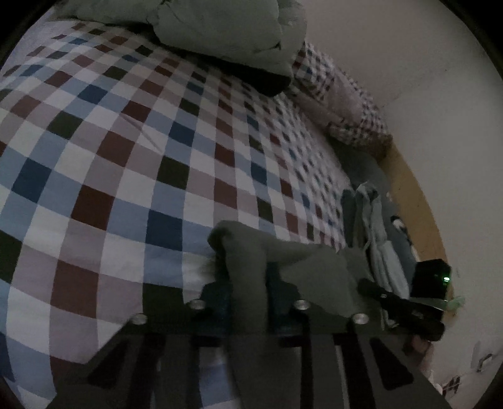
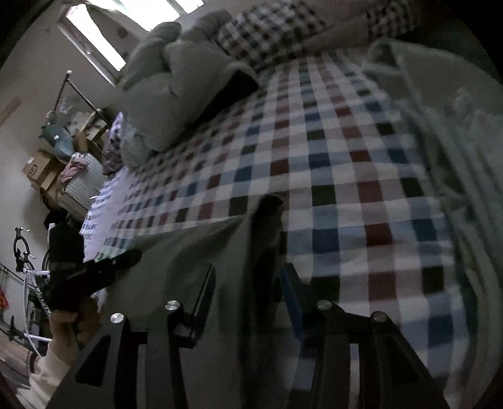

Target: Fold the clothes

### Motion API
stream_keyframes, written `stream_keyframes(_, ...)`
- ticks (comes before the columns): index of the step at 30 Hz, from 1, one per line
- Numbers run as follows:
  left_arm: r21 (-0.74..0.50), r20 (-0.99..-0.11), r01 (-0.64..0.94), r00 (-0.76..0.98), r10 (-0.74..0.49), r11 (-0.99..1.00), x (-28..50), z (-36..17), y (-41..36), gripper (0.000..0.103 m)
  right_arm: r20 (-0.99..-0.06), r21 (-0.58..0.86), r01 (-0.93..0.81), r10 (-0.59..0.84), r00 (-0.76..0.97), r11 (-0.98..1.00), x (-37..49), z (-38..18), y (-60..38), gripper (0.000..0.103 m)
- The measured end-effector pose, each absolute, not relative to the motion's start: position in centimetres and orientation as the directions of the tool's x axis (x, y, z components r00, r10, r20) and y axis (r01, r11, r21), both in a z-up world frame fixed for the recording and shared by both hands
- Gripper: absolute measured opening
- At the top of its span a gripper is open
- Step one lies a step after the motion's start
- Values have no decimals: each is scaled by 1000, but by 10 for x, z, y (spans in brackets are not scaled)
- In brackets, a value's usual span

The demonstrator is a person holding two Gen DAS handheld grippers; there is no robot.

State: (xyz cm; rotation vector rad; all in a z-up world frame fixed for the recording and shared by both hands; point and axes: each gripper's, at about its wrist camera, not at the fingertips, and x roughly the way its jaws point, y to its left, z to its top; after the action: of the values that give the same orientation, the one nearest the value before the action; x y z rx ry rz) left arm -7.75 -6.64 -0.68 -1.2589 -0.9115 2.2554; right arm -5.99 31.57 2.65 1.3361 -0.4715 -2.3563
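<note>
Dark grey-green garment [image 1: 301,261] lies at the near edge of the bed, on the checked bedsheet [image 1: 125,132]. Left gripper [image 1: 248,292] has its jaws narrow, clamped on a bunched fold of that garment; the cloth runs down between the two fingers and drapes over the right one. In the right wrist view the same garment [image 2: 188,251] spreads flat toward the left, with a raised dark fold [image 2: 267,220] standing up between the fingers. Right gripper [image 2: 248,283] has its jaws partly apart; the fold sits between them, and whether the pads press it cannot be told, dim and blurred.

Around: grey-green duvet [image 1: 226,28] heaped at the far end of the bed, well apart from the garment. Checked pillow [image 1: 342,94] beside the duvet against the wall. Pile of light blue and grey clothes [image 1: 374,226] along the right edge of the bed, near the garment. In the right wrist view, a pale garment [image 2: 446,151] lies along the right side of the sheet.

The other gripper's black body [image 1: 405,308] shows at lower right in the left wrist view, with a green light. A hand [image 2: 66,327] with a pale sleeve holds the left gripper's handle.

Beyond the bed: cardboard boxes [image 2: 39,168], contents unclear; bicycle [image 2: 28,273]; bright window [image 2: 94,34].
</note>
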Motion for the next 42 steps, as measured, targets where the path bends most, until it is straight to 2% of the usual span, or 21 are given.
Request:
stream_keyframes(1,-713,-587,-20,-528,613,-701,-76,-7,-69,13,-738,467,178,-492,-462,-866,-66,24,313,42)
stream_keyframes(2,-719,-580,-8,-544,606,-695,-73,-6,-71,12,-740,458,196,-494,-457,-867,-71,24,310,21)
stream_keyframes(3,-720,-573,-1,-563,595,-694,-70,-5,-73,11,-742,441,217,-490,-458,-871,-76,26,305,10)
stream_keyframes(7,-717,-570,32,-603,559,-697,-62,-9,-80,11,-724,362,309,-474,-502,-880,-80,47,281,9)
stream_keyframes(10,-721,-580,45,-586,566,-692,-65,-17,-82,12,-743,307,310,-430,-513,-900,-87,45,273,9)
stream_keyframes(14,-714,-580,30,-584,568,-699,-64,-16,-81,14,-810,138,168,-209,-548,-976,-95,31,283,11)
stream_keyframes(15,-714,-579,25,-583,570,-699,-65,-16,-80,15,-809,131,121,-177,-561,-984,-93,33,290,12)
stream_keyframes(18,-712,-575,9,-581,576,-702,-65,-14,-77,19,-767,223,70,-219,-603,-972,-64,51,311,13)
stream_keyframes(20,-697,-581,-9,-580,571,-717,-65,-10,-71,25,-736,261,96,-263,-624,-961,-32,63,312,15)
stream_keyframes(22,-666,-590,-42,-581,560,-745,-64,-4,-63,40,-719,280,123,-293,-631,-952,4,70,309,18)
stream_keyframes(25,-601,-614,-91,-584,531,-794,-62,2,-47,53,-726,294,153,-325,-607,-943,59,63,294,18)
stream_keyframes(27,-576,-625,-103,-584,518,-811,-64,2,-41,54,-733,286,189,-342,-589,-939,95,56,276,18)
stream_keyframes(31,-628,-601,-90,-576,554,-773,-69,-2,-48,54,-764,229,234,-324,-558,-945,146,34,250,16)
stream_keyframes(33,-667,-581,-80,-567,584,-740,-72,-4,-53,54,-813,209,159,-261,-520,-965,153,17,257,15)
stream_keyframes(34,-689,-567,-76,-562,602,-721,-74,-5,-56,54,-831,200,109,-227,-508,-974,156,12,266,10)
stream_keyframes(37,-757,-525,-71,-525,670,-649,-84,-9,-65,54,-845,156,25,-147,-514,-987,167,20,283,11)
stream_keyframes(38,-775,-513,-72,-510,691,-628,-88,-11,-67,54,-842,157,21,-145,-520,-987,170,25,287,16)
stream_keyframes(42,-830,-483,-48,-436,760,-555,-103,-17,-77,54,-817,187,64,-191,-544,-980,175,52,297,16)
